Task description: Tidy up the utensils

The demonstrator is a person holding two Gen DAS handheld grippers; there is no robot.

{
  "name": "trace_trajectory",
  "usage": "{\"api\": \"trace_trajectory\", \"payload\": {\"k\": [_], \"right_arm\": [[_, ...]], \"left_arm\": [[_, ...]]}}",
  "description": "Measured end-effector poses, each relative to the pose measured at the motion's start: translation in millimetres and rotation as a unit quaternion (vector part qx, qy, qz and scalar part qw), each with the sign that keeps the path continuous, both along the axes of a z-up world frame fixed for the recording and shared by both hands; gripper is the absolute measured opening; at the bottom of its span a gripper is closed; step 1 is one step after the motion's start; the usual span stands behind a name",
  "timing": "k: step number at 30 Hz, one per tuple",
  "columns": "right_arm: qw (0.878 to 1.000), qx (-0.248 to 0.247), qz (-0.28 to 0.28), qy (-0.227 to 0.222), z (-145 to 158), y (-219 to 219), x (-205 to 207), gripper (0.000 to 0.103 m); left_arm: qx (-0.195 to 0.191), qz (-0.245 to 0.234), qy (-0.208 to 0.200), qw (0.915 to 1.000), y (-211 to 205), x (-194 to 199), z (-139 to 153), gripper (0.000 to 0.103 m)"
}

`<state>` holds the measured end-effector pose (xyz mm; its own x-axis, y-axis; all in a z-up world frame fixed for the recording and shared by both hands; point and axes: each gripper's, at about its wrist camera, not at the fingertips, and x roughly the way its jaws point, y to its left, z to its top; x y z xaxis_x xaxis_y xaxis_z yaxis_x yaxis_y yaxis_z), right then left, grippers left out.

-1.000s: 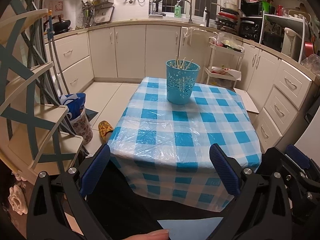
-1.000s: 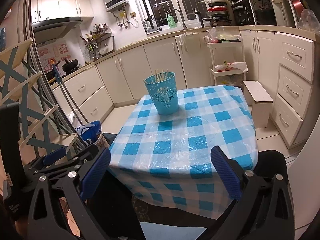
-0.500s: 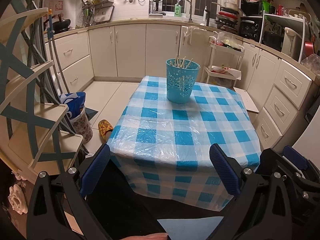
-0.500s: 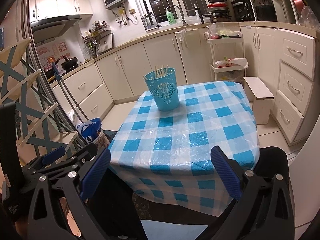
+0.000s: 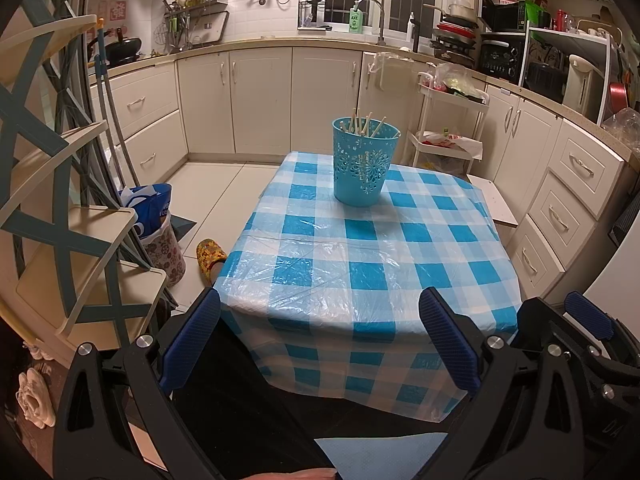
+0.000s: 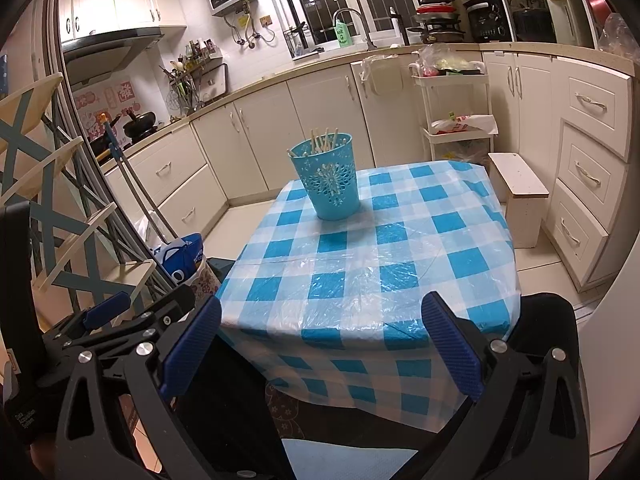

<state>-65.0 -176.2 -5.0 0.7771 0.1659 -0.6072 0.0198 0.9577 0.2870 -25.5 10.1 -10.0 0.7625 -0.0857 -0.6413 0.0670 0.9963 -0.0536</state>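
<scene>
right up close, the left gripper [image 5: 319, 338] with its ribbed blue finger pads and the right gripper [image 6: 320, 344] of the same build both hang short of the near table edge with fingers spread wide and nothing between them, side by side. beyond them the blue-and-white checked plastic tablecloth [image 5: 360, 256] lies bare, no loose utensil on it. toward the far end the perforated turquoise plastic utensil holder [image 5: 365, 162] stands upright with the pale wooden chopsticks [image 5: 362, 122] leaning inside it, so the sorting looks finished and the tools are likely parked clear.
</scene>
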Motion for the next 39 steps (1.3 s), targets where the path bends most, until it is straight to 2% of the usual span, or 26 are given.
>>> {"api": "trace_trajectory", "payload": {"k": [39], "right_arm": [[1.000, 0.001, 0.001, 0.006, -4.9, 4.7, -0.9, 0.096]], "left_arm": [[0.000, 0.001, 0.001, 1.0000, 3.2, -0.6, -2.0, 0.095]]}}
